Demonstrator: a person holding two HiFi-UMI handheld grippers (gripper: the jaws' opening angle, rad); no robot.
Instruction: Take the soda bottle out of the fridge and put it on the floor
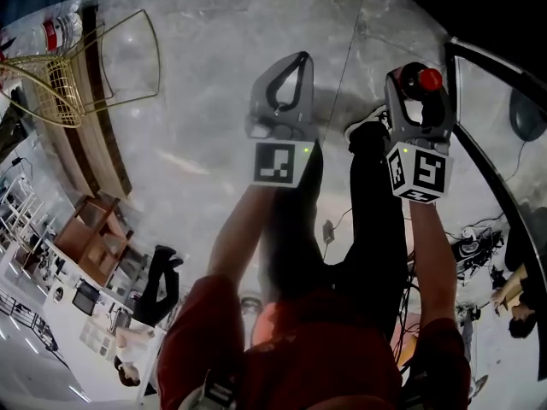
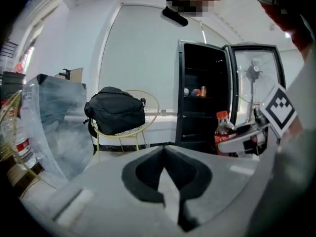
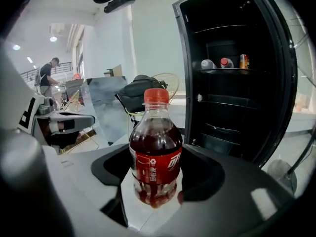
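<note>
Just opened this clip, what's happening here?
A person holds a gripper in each hand. The right gripper is clamped on a clear plastic soda bottle with a red cap and label, already outside the open black fridge and not yet on the grey floor. The left gripper is shut and empty.

Odds and ends around the room.
A black bag (image 2: 116,116) sits on a yellow wire chair (image 2: 121,136) against the white wall. Left of the chair stands a cloudy clear panel (image 2: 52,120), with a red-labelled water bottle (image 2: 20,149) just beside it. A standing fan (image 2: 253,74) shows off to the right. A person (image 3: 48,74) stands in the background, and a wooden box (image 1: 92,236) lies well apart from the chair.
</note>
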